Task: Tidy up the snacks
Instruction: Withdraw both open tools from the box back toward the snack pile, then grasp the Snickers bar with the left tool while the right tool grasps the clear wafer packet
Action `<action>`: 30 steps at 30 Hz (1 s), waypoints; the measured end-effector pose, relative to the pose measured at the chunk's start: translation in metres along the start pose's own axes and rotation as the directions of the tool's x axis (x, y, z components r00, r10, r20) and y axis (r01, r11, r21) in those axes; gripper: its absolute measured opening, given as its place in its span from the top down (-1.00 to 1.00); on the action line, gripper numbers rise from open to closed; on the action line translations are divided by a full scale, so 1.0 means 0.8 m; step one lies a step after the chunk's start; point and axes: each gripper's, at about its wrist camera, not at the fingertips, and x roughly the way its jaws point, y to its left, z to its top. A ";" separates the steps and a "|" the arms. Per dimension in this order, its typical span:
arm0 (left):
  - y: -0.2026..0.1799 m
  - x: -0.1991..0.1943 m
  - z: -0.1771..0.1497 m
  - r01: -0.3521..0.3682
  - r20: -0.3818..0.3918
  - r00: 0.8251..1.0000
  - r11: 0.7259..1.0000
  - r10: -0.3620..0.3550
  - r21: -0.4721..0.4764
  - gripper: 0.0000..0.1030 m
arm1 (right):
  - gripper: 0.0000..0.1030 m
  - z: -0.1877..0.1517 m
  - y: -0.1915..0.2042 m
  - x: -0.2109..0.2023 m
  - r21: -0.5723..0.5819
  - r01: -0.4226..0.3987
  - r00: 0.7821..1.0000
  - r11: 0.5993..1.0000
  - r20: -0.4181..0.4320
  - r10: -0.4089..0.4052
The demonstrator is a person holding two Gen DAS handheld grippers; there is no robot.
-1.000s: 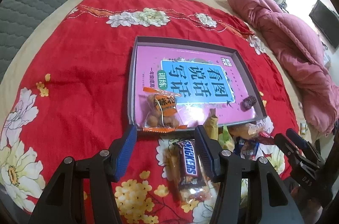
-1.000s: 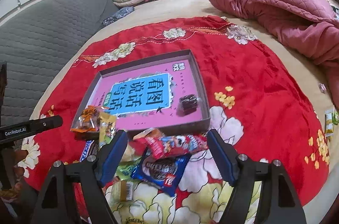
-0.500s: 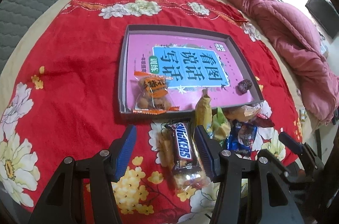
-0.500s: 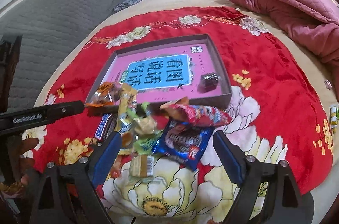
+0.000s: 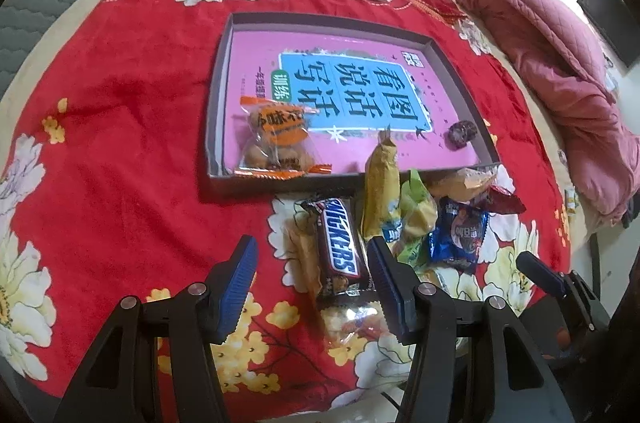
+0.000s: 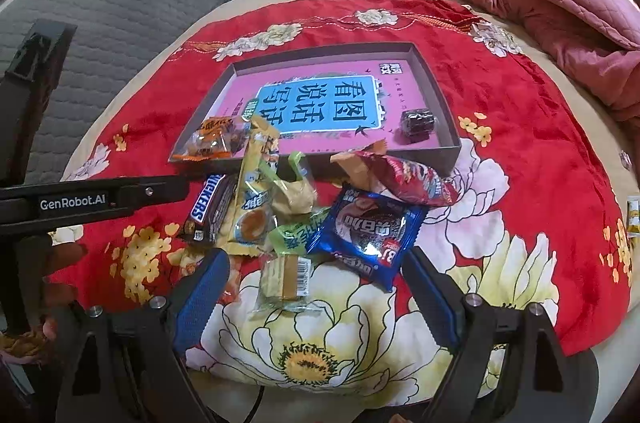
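Both grippers moved nearer to snack pile since earlier frame. Red floral blanket [image 6: 520,127] covers bed. Tray [image 5: 219,95], far of pile, holds orange packet [image 5: 276,139]. Left gripper [image 5: 312,275]: jaws part-open astride Snickers bar [image 5: 340,247], untouched. Right gripper [image 6: 316,293]: jaws wide, empty.

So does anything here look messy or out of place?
Yes. Only two snacks lie in the box: an orange packet hanging over its near edge and a dark sweet. The rest sit in a jumbled, overlapping heap on the red blanket. One packet lies alone far right.
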 end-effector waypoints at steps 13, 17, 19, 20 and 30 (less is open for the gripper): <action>-0.006 0.022 -0.005 0.004 -0.043 0.999 1.000 -0.004 0.007 -0.14 | -0.70 -0.016 0.019 0.024 -0.064 0.017 0.997 0.998 -0.075 -0.022; -0.010 0.029 -0.005 -0.002 -0.052 0.999 1.000 0.003 0.016 -0.14 | -0.70 -0.019 0.020 0.032 -0.062 0.020 0.995 0.998 -0.095 -0.025; -0.010 0.033 -0.005 -0.003 -0.058 0.998 1.000 0.004 0.019 -0.14 | -0.70 -0.020 0.019 0.035 -0.059 0.021 0.994 0.998 -0.102 -0.027; -0.011 0.035 -0.005 -0.007 -0.061 0.998 1.000 0.008 0.020 -0.14 | -0.70 -0.020 0.019 0.036 -0.056 0.020 0.994 0.998 -0.104 -0.026; -0.007 0.047 -0.003 -0.012 -0.074 0.997 1.000 0.013 0.009 -0.14 | -0.70 -0.021 0.016 0.050 -0.038 0.023 0.991 0.999 -0.131 -0.028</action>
